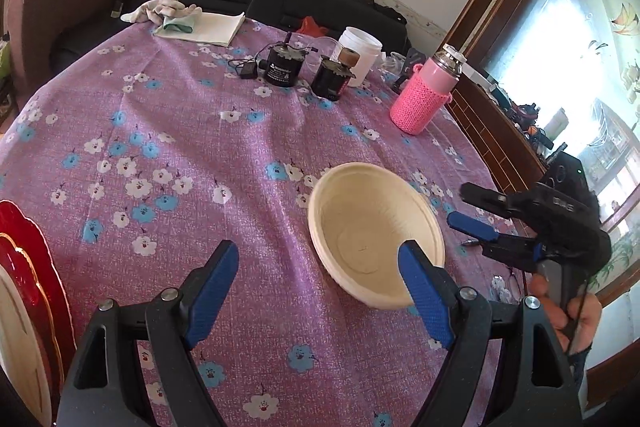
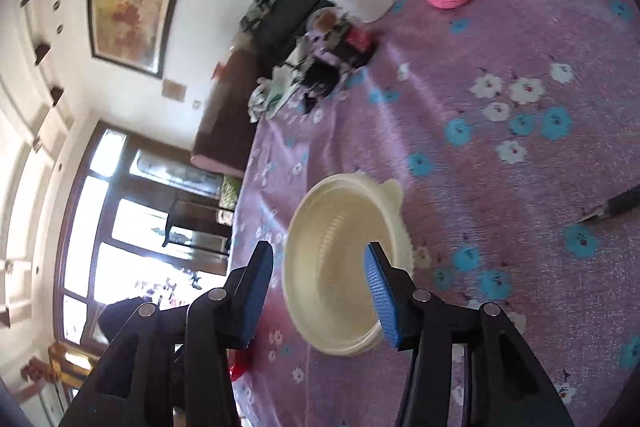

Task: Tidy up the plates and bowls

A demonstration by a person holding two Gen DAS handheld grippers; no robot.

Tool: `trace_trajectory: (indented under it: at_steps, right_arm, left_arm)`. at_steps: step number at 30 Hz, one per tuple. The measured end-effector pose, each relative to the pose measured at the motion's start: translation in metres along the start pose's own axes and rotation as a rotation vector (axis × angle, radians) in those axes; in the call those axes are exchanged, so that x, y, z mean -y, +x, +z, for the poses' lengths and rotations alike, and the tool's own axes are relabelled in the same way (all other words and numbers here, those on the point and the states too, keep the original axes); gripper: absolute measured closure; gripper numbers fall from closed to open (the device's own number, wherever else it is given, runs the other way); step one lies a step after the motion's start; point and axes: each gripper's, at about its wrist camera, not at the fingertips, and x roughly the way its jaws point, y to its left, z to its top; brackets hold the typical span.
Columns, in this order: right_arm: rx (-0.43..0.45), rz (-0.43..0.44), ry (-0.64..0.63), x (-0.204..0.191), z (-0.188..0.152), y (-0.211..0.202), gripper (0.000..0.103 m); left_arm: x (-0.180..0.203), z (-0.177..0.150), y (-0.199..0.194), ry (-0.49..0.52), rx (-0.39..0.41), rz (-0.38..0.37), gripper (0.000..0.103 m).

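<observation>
While the left wrist view is taken first, the left gripper (image 1: 318, 285) is seen with its jaws spread wide and nothing between them. A cream bowl (image 1: 374, 235) rests upright on the bench (image 1: 192, 147), which is covered by a purple flowered cloth; the bowl lies ahead of the jaws and toward the right one, whose blue pad overlaps the bowl's near rim in the picture, though contact cannot be told. A red plate (image 1: 28, 267) with a gold edge is seen far out to the left of the left jaw, at the picture's edge. Beyond the right jaw, the right gripper (image 1: 466, 205) is held by a hand (image 1: 576, 315), its fingers parted and pointing toward the bowl but apart from it. Farther ahead of the jaws, a pink knitted bottle (image 1: 420, 99) and a white jar (image 1: 358, 53) stand well away.

From the right wrist view, the right gripper (image 2: 318, 293) is shown with jaws parted and gripping nothing. The bowl (image 2: 344, 263) lies just ahead, mostly between the jaw tips; the right pad is seen in front of its inside, and touching cannot be settled. A pen (image 2: 612, 209) lies well off to the right jaw's side.
</observation>
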Motion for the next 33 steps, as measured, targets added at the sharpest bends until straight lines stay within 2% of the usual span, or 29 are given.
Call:
trace_trajectory:
  at_steps: [2, 6, 8, 10, 14, 15, 17, 19, 23, 28, 33]
  right_arm:
    - [0.046, -0.111, -0.029, 0.003, 0.004, 0.0, 0.051]
    - [0.1, -0.17, -0.052, 0.009, 0.007, -0.002, 0.051]
    - [0.095, -0.184, -0.055, 0.013, 0.01, 0.003, 0.055]
    - [0.076, -0.158, -0.055, 0.014, 0.009, 0.008, 0.062]
    - [0.043, -0.206, -0.077, 0.013, 0.005, 0.02, 0.075]
    - [0.031, -0.206, -0.08, 0.012, 0.003, 0.023, 0.077]
    - [0.019, -0.235, -0.096, 0.008, 0.0, 0.026, 0.088]
    - [0.027, -0.302, -0.134, 0.0, -0.005, 0.028, 0.088]
    - [0.017, -0.359, -0.195, -0.015, -0.016, 0.036, 0.089]
    - [0.02, -0.44, -0.285, -0.028, -0.027, 0.045, 0.089]
    - [0.02, -0.497, -0.344, -0.036, -0.031, 0.05, 0.089]
  left_arm:
    - [0.003, -0.002, 0.003, 0.0, -0.008, -0.01, 0.022]
    - [0.005, -0.006, 0.014, -0.011, -0.031, -0.018, 0.023]
    - [0.007, -0.009, 0.021, -0.019, -0.047, -0.025, 0.034]
    - [0.008, -0.011, 0.03, -0.028, -0.065, -0.032, 0.043]
    - [0.009, -0.013, 0.048, -0.034, -0.091, -0.016, 0.048]
    - [0.011, -0.014, 0.052, -0.029, -0.088, -0.015, 0.05]
    - [0.015, -0.015, 0.056, 0.013, -0.057, 0.029, 0.062]
    - [0.018, -0.014, 0.056, 0.048, -0.015, 0.064, 0.072]
    - [0.017, -0.012, 0.053, 0.094, 0.051, 0.133, 0.073]
    - [0.01, -0.013, 0.058, 0.097, 0.054, 0.134, 0.073]
    - [0.006, -0.017, 0.068, 0.1, 0.003, 0.115, 0.073]
